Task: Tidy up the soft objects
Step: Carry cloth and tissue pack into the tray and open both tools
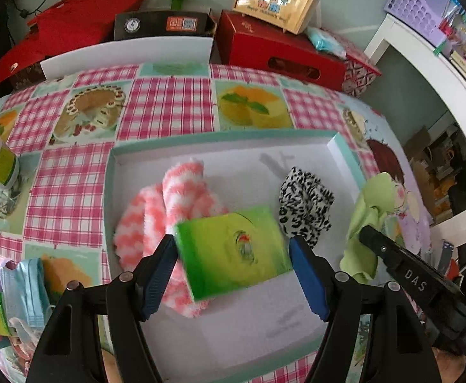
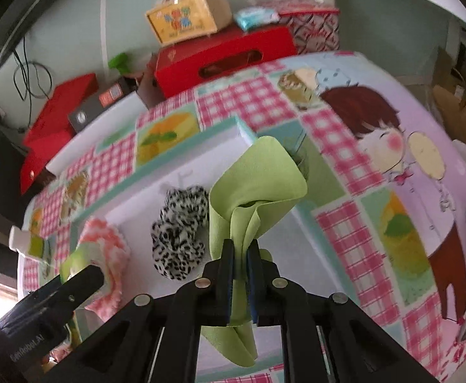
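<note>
My left gripper (image 1: 233, 274) clamps the green tissue pack (image 1: 233, 252) flat across its width, poised over the white tray (image 1: 338, 146) above the pink sock (image 1: 169, 210). My right gripper (image 2: 240, 274), beside the tray's right rim, pinches the green cloth (image 2: 255, 185).

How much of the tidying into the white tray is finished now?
Done: the pink-and-white fluffy sock and leopard-print scrunchie lie in the white tray. In hand: the left gripper holds a green tissue packet, the right gripper a lime-green cloth. Left: the blue face masks outside the tray.
</note>
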A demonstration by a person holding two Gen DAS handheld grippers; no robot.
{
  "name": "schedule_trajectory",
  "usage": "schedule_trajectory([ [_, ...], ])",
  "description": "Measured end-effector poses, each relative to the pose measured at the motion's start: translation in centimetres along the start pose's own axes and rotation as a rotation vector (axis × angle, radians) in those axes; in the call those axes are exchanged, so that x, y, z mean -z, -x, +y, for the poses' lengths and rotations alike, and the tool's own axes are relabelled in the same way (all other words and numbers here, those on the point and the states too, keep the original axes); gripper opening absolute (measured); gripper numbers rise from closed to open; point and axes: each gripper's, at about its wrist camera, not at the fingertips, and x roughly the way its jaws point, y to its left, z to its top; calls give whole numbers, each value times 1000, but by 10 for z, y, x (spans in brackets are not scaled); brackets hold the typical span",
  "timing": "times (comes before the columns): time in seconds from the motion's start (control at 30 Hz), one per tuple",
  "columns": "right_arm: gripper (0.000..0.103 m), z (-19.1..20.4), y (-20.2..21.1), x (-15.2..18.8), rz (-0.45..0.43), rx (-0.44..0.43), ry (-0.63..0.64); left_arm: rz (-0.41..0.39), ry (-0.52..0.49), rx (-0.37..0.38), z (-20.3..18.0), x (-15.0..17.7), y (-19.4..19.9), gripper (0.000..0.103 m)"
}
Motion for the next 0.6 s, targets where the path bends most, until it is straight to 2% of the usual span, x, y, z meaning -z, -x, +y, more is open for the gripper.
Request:
schedule_trajectory([
  [0.13, 10, 10, -12, 3, 35, 6, 39, -4, -5, -15, 0, 1, -5, 73],
  [0.37, 12, 19, -10, 5, 38, 43, 74, -5, 18, -1, 7, -1, 1, 73],
  [0.43, 18, 20, -8, 5, 37, 60, 81, -11, 31, -1, 11, -2, 5, 74],
  [0.53, 36, 24, -6, 6, 31, 76, 93, -24, 47, -3, 18, -3, 12, 75],
  [0.6, 54, 26, -4, 7, 27, 87, 101, -38, 60, -4, 23, -4, 17, 77],
])
